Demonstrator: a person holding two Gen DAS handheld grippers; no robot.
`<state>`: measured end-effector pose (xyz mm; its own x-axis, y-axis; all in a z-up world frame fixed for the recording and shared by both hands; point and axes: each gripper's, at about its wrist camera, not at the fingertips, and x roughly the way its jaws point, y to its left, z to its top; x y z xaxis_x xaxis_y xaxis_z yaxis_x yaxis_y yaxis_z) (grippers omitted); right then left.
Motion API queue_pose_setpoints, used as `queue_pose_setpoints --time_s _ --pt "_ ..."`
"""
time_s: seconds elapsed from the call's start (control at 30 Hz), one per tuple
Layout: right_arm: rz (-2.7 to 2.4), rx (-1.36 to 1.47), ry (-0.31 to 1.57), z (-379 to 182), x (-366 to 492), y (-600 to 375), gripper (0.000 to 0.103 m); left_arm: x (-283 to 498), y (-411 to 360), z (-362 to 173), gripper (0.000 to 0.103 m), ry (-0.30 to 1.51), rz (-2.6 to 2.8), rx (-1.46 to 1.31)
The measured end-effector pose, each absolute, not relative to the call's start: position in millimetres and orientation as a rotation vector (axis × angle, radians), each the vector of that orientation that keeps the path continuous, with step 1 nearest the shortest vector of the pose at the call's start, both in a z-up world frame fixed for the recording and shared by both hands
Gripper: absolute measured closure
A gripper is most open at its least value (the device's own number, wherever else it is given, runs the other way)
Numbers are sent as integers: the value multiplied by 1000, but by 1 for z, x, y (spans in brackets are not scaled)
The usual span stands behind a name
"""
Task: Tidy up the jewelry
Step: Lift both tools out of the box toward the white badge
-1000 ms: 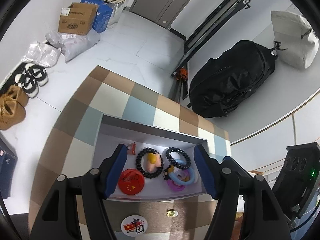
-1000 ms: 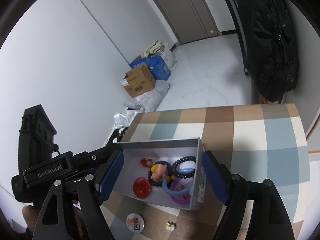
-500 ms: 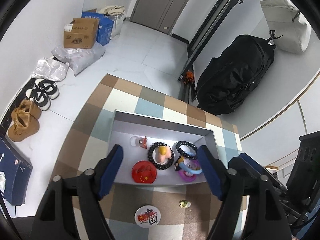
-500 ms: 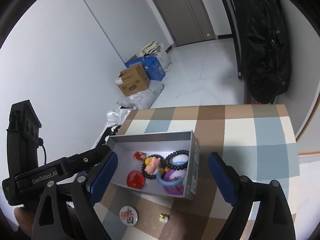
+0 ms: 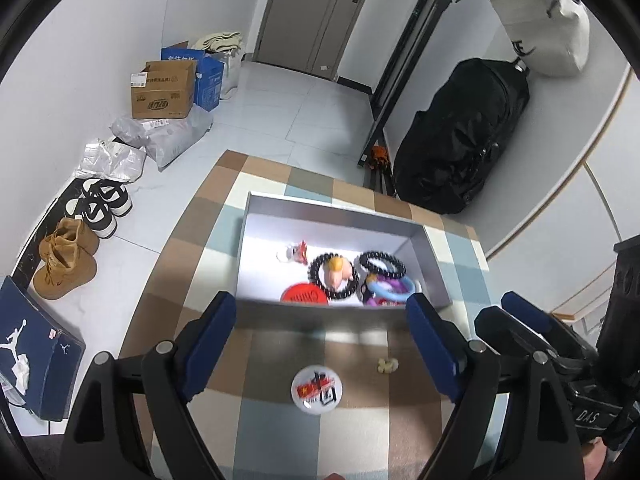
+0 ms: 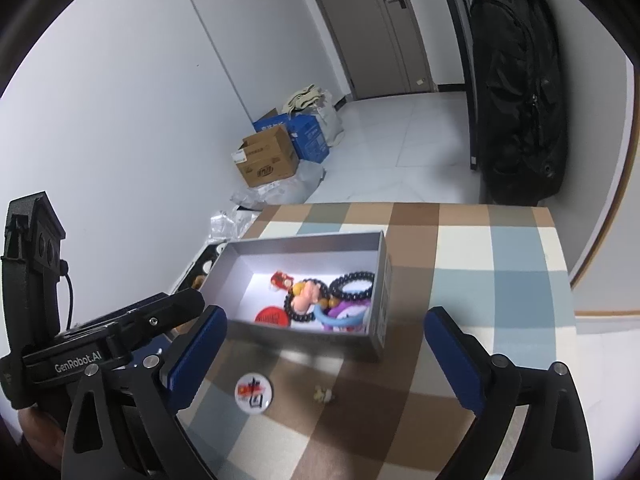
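Counted one open grey box [image 5: 436, 276] on the checked table [image 5: 192, 264]. Inside it, found two black bead bracelets [image 5: 382, 262], one red round badge [image 5: 305, 294], one small pink figure [image 5: 338, 270], one small red-and-white charm [image 5: 295, 251], one blue ring [image 5: 394, 289] and one purple ring [image 6: 352, 312]. Outside the box, on the table, noted one white round badge [image 5: 317, 389] and one tiny yellow piece [image 5: 387, 365]. On the floor, counted two pairs of shoes [image 5: 66, 264], one brown carton [image 5: 163, 90], one blue carton [image 5: 208, 76]. Saw two claws, the left claw [image 5: 320, 346] and the right claw [image 6: 325, 358].
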<state>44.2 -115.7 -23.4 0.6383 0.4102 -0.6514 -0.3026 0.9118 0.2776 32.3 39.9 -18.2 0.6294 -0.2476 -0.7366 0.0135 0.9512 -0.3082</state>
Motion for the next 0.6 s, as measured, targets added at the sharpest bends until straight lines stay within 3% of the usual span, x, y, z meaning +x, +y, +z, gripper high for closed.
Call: queue_pose_setpoints --time_s 0.6 --pt "321 96 843 -51 27 -125 0 16 46 -45 19 966 -183 -328"
